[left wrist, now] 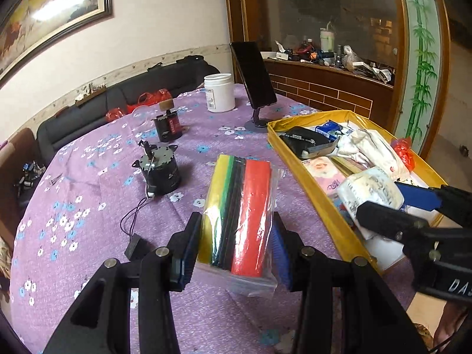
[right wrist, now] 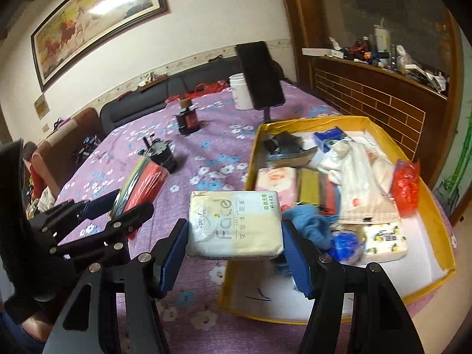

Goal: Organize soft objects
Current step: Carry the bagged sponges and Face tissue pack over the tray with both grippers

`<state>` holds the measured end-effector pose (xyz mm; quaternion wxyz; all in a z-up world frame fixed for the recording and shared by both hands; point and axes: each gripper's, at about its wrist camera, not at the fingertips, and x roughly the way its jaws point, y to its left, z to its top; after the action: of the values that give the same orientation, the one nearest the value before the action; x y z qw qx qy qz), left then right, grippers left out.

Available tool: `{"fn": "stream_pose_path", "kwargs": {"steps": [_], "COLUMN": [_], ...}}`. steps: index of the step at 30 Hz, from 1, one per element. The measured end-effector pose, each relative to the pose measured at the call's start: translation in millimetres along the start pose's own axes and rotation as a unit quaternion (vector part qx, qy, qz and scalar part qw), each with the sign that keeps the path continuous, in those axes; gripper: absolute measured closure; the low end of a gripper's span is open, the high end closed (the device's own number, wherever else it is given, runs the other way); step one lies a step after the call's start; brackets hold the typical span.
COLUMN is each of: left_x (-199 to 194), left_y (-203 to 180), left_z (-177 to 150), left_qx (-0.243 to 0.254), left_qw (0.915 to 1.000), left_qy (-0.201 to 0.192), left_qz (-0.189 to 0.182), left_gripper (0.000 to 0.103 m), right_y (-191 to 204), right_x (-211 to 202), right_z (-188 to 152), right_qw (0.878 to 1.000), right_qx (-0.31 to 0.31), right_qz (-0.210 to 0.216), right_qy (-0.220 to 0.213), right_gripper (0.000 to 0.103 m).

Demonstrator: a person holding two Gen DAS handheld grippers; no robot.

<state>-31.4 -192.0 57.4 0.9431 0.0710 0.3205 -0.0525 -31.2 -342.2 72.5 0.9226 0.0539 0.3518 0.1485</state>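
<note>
**Two soft packs in the air, box just to the right**

The left gripper [left wrist: 236, 244] is clamped on a bagged stack of coloured sponges [left wrist: 239, 209], held clear above the purple cloth [left wrist: 88, 206]. The right gripper [right wrist: 236, 253] squeezes a tissue pack [right wrist: 236, 224] by its short ends, over the near-left wall of the yellow box [right wrist: 436, 206].

To do this well, I judge each pack should travel level over the wall and go down onto a bare patch; the white floor at the box's near end looks freest. Let go only once the pack rests, so it cannot tumble onto the heap.

The sponge bag's loose plastic hides how firmly the pads bite. The box's contents are a jumble of cloth, packets and a red bag [right wrist: 408, 188]; several items cannot be identified. The box's near corner is cut off by the grippers.
</note>
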Motion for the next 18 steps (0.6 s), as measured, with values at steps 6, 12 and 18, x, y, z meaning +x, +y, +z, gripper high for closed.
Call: {"fn": "stream_pose_path", "kwargs": {"steps": [6, 12, 18], "left_x": [1.0, 0.6, 1.5], "left_y": [-14.0, -24.2, -36.4], "left_z": [1.5, 3.1, 8.2], "left_qx": [0.018, 0.028, 0.032], "left_qw": [0.9998, 0.9996, 0.9994], "left_qy": [-0.003, -0.008, -0.009], "left_qz": [0.000, 0.000, -0.013], "left_gripper": [0.059, 0.059, 0.059], "right_y": [-12.3, -22.5, -34.5], "right_x": [-7.4, -10.2, -14.0], "right_z": [1.7, 1.9, 1.8], "right_qw": [1.000, 1.000, 0.998], "right_qx": [0.011, 0.020, 0.018], "right_qz": [-0.007, -0.012, -0.052], "right_qy": [-0.009, -0.013, -0.021], "right_gripper": [0.036, 0.036, 0.036]}}
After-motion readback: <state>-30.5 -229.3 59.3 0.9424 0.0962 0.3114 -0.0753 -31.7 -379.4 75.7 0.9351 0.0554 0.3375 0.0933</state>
